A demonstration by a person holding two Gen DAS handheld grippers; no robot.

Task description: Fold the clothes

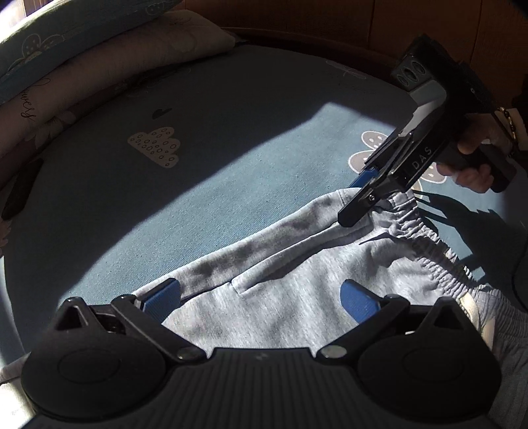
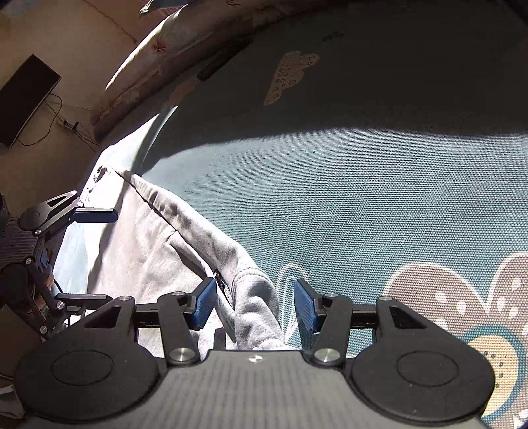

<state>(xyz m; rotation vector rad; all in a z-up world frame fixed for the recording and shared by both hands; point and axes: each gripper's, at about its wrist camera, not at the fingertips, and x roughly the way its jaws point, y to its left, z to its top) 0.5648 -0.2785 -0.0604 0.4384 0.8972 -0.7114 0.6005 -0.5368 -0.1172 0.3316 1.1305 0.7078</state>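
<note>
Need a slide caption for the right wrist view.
Right gripper open, jaws straddling a fold of grey sweatpants on the blue bedsheet.

- The trousers [image 1: 297,297] were pale heather grey, with a gathered waistband [image 1: 425,231] of the same grey.
- The bed sheet [image 1: 231,138] was dusty teal-blue, printed with a cream cloud [image 1: 155,147] dotted with small dark rings, a small dark heart [image 1: 161,113], and cream-and-brown flowers [image 2: 445,297] outlined in white.
- Both grippers, left [image 1: 260,297] and right [image 2: 255,305], were black with bright blue ribbed pads [image 2: 305,305].
- The right gripper's body carried pale "DAS" lettering and a light grey panel.
- The pillows [image 1: 82,66] were teal and beige-pink, with flower prints and dark script lettering.
- The headboard [image 1: 363,26] was brown.
</note>
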